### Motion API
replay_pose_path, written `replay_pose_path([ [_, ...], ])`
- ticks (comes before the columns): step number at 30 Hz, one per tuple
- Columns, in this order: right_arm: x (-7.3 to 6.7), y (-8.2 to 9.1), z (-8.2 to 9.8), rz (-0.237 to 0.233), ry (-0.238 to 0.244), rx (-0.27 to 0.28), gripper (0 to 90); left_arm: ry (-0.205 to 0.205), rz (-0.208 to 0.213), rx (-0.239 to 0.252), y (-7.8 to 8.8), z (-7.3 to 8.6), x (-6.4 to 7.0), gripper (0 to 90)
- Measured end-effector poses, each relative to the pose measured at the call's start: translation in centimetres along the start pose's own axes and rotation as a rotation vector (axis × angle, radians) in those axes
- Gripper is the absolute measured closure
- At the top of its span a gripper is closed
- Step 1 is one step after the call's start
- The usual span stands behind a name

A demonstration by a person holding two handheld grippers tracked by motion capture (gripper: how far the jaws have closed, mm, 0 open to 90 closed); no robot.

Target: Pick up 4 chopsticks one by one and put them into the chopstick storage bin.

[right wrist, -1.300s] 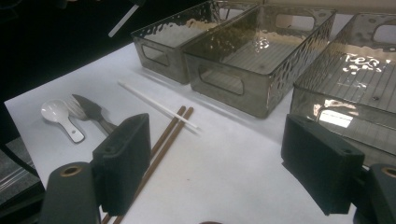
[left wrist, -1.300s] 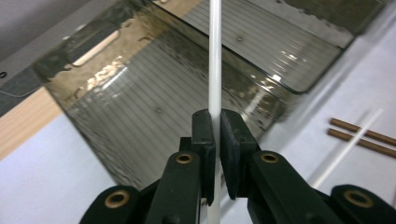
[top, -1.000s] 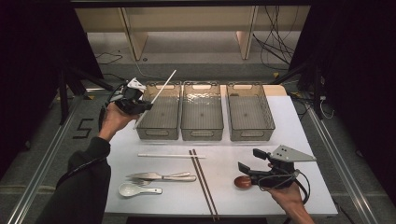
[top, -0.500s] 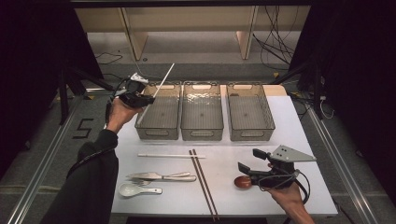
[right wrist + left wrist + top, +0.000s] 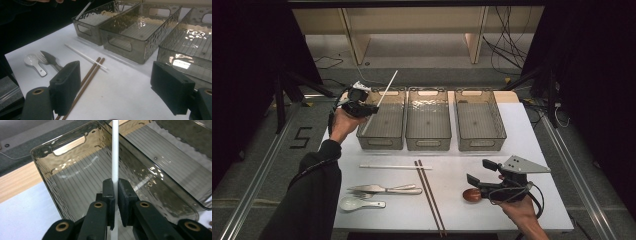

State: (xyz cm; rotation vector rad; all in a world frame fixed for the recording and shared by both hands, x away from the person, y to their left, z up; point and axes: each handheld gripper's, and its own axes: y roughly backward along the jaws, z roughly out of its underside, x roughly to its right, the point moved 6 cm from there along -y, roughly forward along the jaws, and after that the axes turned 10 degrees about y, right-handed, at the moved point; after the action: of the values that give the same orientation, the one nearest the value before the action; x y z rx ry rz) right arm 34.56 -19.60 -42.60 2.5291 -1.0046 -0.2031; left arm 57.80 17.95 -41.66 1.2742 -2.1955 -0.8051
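Clearly, the white chopstick is thin, straight and smooth.

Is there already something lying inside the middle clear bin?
No, the middle bin shows just its bare ribbed floor in the high view.

I'm seeing grey floor beyond the white table, pale wooden furniture legs, cables, dark curtains both sides.
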Motion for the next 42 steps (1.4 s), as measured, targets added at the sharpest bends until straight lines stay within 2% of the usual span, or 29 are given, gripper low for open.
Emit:
replay_pose_path([
  [9, 0.0, 0.0, 0.0, -0.004, 0.001, 0.001, 25.2, -0.007, -0.011, -0.041, -0.9, 0.8, -0.1, 83.3],
  [11, -0.1, 0.0, -0.1, -0.005, 0.002, 0.005, 25.2, 0.008, -0.007, -0.048, -1.3, 0.9, -0.1, 83.3],
  [13, -0.1, 0.0, -0.1, -0.006, 0.001, 0.005, 25.2, 0.003, -0.012, -0.062, -1.6, 1.2, -0.1, 83.2],
  [21, -0.1, 0.1, -0.1, -0.008, 0.001, 0.006, 25.2, 0.011, -0.019, -0.071, -2.1, 1.6, -0.2, 80.9],
  [24, -0.1, 0.0, -0.1, -0.008, 0.001, 0.006, 25.2, 0.027, -0.026, -0.067, -2.0, 1.5, -0.3, 69.8],
  [25, -0.1, 0.0, -0.1, -0.008, 0.001, 0.006, 25.2, 0.037, -0.029, -0.071, -2.0, 1.5, -0.3, 69.8],
  [26, -0.1, 0.0, -0.1, -0.009, 0.001, 0.006, 25.2, 0.056, -0.031, -0.071, -1.9, 1.4, -0.4, 60.3],
  [29, -0.1, 0.0, -0.1, -0.009, -0.001, 0.006, 25.2, 0.102, -0.045, -0.063, -1.8, 1.2, -0.5, 44.5],
  [31, -0.1, 0.0, -0.1, -0.01, -0.001, 0.007, 25.2, 0.134, -0.034, -0.072, -1.8, 1.2, -0.3, 36.2],
  [32, -0.1, 0.0, -0.1, -0.01, -0.004, 0.006, 25.2, 0.133, -0.043, -0.062, -1.7, 1.2, -0.3, 31.3],
  [33, -0.1, 0.0, -0.1, -0.01, -0.006, 0.007, 25.2, 0.152, -0.039, -0.051, -1.4, 1.1, -0.1, 29.1],
  [35, -0.1, 0.0, -0.1, -0.011, -0.007, 0.01, 25.2, 0.164, -0.038, -0.044, -1.4, 1.1, 0.0, 20.5],
  [38, -0.1, 0.0, -0.1, -0.014, -0.01, 0.013, 25.2, 0.168, -0.034, -0.044, -1.1, 1.0, 0.3, 16.3],
  [42, -0.1, 0.0, -0.1, -0.018, -0.014, 0.013, 25.2, 0.163, -0.027, -0.034, -0.6, 0.9, 0.7, 15.0],
])
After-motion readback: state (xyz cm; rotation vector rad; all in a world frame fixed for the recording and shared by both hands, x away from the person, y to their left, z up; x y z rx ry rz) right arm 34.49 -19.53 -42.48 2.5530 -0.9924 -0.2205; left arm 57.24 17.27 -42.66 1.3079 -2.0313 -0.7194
